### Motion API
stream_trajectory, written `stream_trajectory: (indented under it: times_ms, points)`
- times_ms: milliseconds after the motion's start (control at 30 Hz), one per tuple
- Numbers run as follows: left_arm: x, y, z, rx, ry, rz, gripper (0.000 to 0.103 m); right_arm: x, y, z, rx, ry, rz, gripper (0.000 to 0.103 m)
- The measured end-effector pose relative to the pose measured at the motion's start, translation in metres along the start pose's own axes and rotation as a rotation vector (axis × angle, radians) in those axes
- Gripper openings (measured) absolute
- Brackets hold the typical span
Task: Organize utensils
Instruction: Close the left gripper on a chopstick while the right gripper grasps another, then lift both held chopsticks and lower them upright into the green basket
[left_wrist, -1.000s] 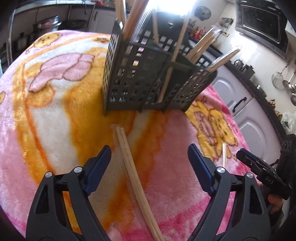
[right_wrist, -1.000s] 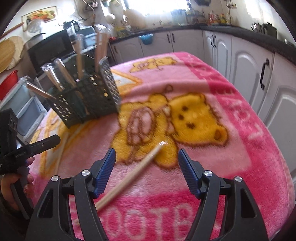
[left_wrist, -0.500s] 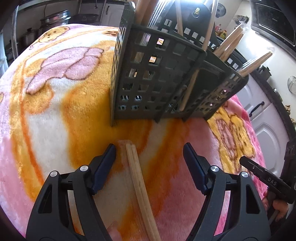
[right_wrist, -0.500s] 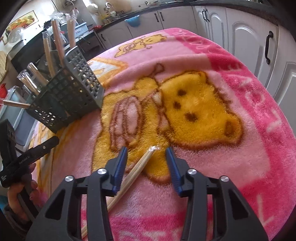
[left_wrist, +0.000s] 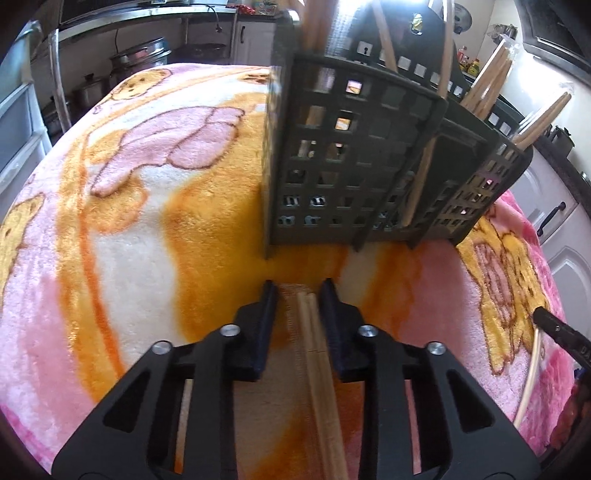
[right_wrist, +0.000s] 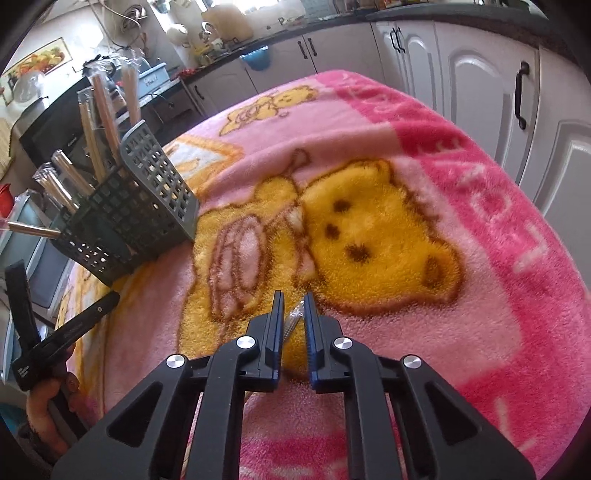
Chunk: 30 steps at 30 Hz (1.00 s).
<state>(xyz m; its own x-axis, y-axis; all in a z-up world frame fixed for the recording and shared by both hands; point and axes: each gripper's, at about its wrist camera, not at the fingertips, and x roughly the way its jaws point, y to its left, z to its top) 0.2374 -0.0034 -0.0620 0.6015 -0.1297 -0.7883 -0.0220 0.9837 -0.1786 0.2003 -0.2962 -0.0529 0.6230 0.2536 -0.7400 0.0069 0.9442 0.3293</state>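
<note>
A dark grid utensil holder (left_wrist: 373, 158) stands on the pink bear blanket, holding several wooden chopsticks; it also shows in the right wrist view (right_wrist: 125, 218) at the left. My left gripper (left_wrist: 295, 295) is closed around a wrapped pair of wooden chopsticks (left_wrist: 314, 354) lying on the blanket just in front of the holder. My right gripper (right_wrist: 294, 306) is closed around the tip of another wrapped pair of chopsticks (right_wrist: 293, 319) on the blanket beside the yellow bear print. That pair also shows at the right edge of the left wrist view (left_wrist: 528, 373).
The blanket (right_wrist: 461, 184) covers a rounded table. White kitchen cabinets (right_wrist: 498, 85) stand close on the right. Pots and a counter (left_wrist: 136, 59) are behind the table. The left gripper's handle and a hand (right_wrist: 48, 354) show at the lower left.
Both grippers have closed from wide open onto the chopsticks beneath them. The left gripper has moved forward towards the holder; the right has moved forward along its pair.
</note>
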Motion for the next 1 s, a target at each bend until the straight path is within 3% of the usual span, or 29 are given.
stream_trajectory:
  times_ms: [333, 500, 1000]
  points:
    - [-0.018, 0.012, -0.003, -0.033, -0.002, -0.082, 0.008, -0.019, 0.01, 0.007, -0.063, -0.067, 0.02, 0.01]
    - [-0.039, 0.002, -0.001, 0.003, -0.02, -0.122, 0.008, -0.029, 0.021, 0.014, -0.111, -0.103, 0.037, 0.01]
    - [-0.118, -0.048, 0.026, 0.117, -0.21, -0.272, 0.007, -0.076, 0.052, 0.029, -0.227, -0.237, 0.087, 0.007]
